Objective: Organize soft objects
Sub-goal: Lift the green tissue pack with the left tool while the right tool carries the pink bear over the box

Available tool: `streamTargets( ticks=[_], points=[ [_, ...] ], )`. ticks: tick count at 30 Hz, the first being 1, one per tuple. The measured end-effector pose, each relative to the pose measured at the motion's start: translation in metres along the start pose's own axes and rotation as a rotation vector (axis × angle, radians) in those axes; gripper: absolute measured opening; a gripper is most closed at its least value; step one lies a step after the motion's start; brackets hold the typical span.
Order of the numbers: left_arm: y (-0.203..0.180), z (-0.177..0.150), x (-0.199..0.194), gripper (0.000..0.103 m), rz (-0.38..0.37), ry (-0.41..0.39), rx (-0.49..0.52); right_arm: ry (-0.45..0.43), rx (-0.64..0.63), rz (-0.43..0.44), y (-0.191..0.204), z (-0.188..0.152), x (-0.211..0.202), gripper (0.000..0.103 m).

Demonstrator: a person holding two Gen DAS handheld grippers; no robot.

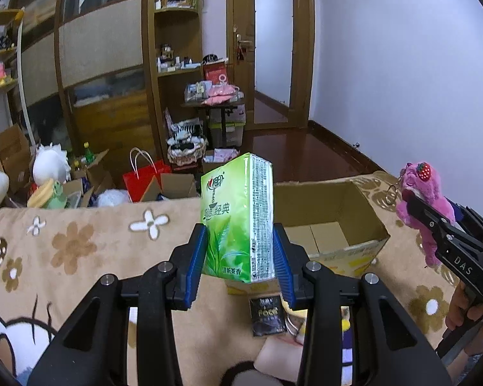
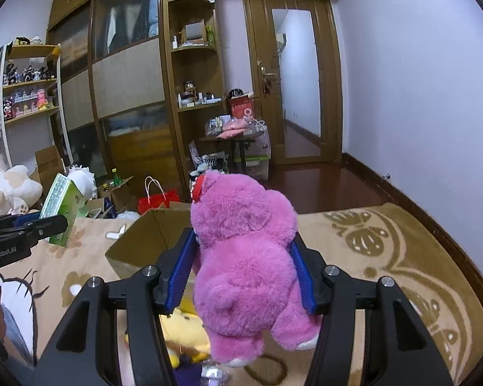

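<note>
At frame centre, left gripper (image 1: 240, 251) clamping green tissue pack (image 1: 236, 215); right gripper (image 2: 244, 268) squeezing pink plush bear (image 2: 246, 263); both likely colliding over cardboard box (image 1: 338, 212).

a lived-in home bedroom: a bed with a flower-patterned blanket (image 1: 80, 241), a built-in wooden wardrobe (image 2: 125, 90) with corner shelves (image 2: 194, 74), a wooden door (image 2: 293, 80), plush toys (image 2: 13, 189) piled by a figurine shelf (image 2: 29, 80), cardboard boxes on the floor.
</note>
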State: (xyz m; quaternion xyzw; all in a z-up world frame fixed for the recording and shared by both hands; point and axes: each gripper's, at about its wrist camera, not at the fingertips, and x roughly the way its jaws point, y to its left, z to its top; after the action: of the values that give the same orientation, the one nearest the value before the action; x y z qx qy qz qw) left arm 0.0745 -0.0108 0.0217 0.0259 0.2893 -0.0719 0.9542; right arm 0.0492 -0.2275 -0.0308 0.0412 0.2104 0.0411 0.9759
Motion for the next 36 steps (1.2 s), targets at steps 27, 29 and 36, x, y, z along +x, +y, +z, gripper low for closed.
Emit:
streamTargets(
  ticks=[27, 29, 36],
  points=[
    [-0.019, 0.025, 0.088, 0.039, -0.08, 0.016, 0.056, 0.021, 0.011, 0.006, 0.007, 0.021, 0.07, 0.06],
    [-0.019, 0.022, 0.097, 0.039, -0.082, 0.034, 0.046, 0.03, 0.005, 0.005, 0.009, 0.021, 0.075, 0.06],
    [-0.022, 0.012, 0.12, 0.04, -0.112, 0.105, 0.046, 0.09, -0.007, 0.037, 0.014, 0.01, 0.095, 0.061]
  ],
)
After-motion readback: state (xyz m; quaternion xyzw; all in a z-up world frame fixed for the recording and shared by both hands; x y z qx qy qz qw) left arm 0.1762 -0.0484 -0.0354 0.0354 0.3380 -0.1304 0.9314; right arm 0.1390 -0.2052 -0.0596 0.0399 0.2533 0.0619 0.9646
